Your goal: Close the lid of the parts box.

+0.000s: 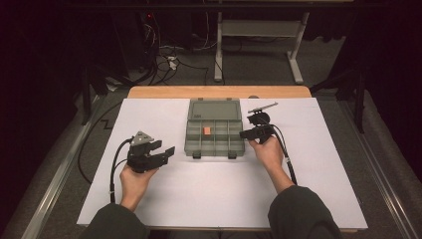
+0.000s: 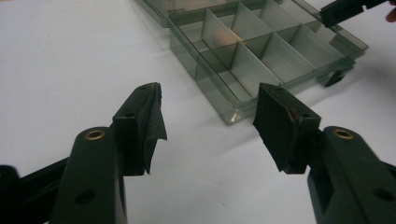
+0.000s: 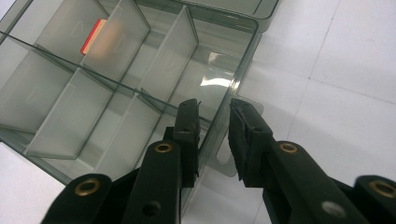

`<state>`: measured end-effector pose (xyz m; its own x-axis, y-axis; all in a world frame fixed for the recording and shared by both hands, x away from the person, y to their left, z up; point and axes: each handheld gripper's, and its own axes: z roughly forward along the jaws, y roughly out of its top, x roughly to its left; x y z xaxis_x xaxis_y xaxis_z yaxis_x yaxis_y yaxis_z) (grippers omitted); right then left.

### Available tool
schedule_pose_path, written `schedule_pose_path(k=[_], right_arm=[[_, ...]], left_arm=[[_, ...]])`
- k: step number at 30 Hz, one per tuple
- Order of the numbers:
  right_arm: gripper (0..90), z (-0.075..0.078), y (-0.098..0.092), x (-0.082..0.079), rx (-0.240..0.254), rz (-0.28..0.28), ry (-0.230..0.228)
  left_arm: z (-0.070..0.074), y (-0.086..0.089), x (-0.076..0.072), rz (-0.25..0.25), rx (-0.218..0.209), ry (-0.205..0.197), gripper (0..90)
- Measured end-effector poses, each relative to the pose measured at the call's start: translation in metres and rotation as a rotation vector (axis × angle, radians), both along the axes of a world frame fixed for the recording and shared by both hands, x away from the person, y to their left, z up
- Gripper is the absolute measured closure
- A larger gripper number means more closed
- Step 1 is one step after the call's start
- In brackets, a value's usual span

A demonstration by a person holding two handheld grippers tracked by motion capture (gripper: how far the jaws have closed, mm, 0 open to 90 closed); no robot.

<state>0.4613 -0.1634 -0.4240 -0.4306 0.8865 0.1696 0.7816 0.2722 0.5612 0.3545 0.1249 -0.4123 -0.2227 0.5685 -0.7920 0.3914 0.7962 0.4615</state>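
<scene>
A clear grey organiser box (image 1: 215, 133) lay open at the middle of the white table sheet (image 1: 164, 194), lid folded back and a small orange block (image 1: 206, 131) sitting in one of its central compartments. The right gripper (image 1: 247, 133) sat at the box's right wall (image 3: 233, 88) – one jaw inside, one outside, the wall between them, though whether the pads pressed on it could not be told. The left gripper (image 1: 168, 152) hovered over the sheet just left of the box, jaws spread wide with nothing between them
</scene>
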Motion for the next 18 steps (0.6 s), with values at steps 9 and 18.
schedule_pose_path(k=[9,18], right_arm=[[73.5,0.0,0.0,0.0,-0.002,0.002,-0.003],[73.5,0.0,0.0,0.0,-0.001,-0.004,0.0]], left_arm=[[0.003,-0.01,0.027,0.006,-0.008,0.006,42.7],[0.002,-0.023,0.05,-0.017,0.003,0.036,42.5]])
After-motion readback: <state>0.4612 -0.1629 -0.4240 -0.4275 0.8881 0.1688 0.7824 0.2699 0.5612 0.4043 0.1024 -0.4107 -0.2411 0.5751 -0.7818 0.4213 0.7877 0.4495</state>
